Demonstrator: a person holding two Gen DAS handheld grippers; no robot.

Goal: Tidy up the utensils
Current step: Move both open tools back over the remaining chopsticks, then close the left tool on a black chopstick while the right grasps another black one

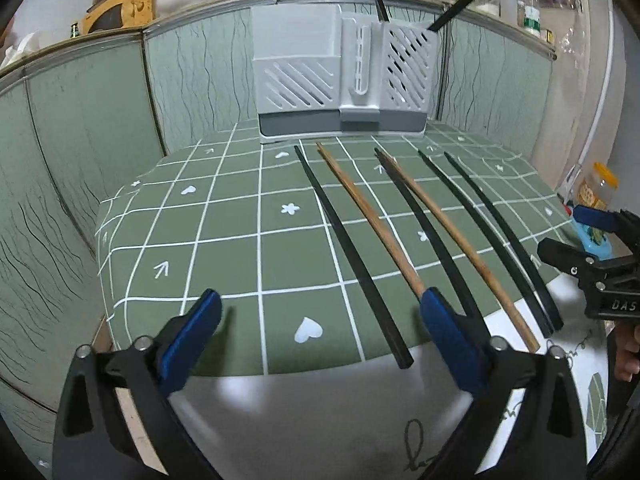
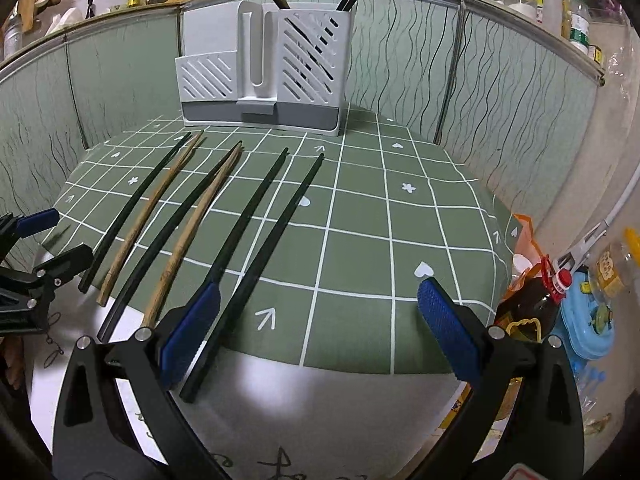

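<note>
Green checked cloth (image 1: 240, 216) covers the bench, and six chopsticks lie on it side by side, near ends over the cloth's near edge. Four are black, two are wooden. From the left: black chopstick (image 1: 352, 256), wooden chopstick (image 1: 368, 220), a second black one crossed at its far tip with the second wooden one (image 1: 456, 232), then two more black ones close together at the right.

White slotted utensil holder (image 1: 340, 80) stands at the far edge of the cloth, against the panelled wall. Dark chopsticks already stand in its right compartment; the right wrist view shows this through the slots, the left wrist view shows only the tops.

Left gripper (image 1: 320, 340) hangs over the near left of the row, jaws wide apart and empty; the leftmost black chopstick runs between its blue pads without touching either.

Right gripper (image 2: 320, 332) is likewise wide open and empty, with the rightmost black chopstick (image 2: 256, 260) just inside its left pad.

Only the right wrist view shows the dark sauce bottle (image 2: 532, 304) and blue plastic item (image 2: 588, 320) beyond the bench's right edge.
</note>
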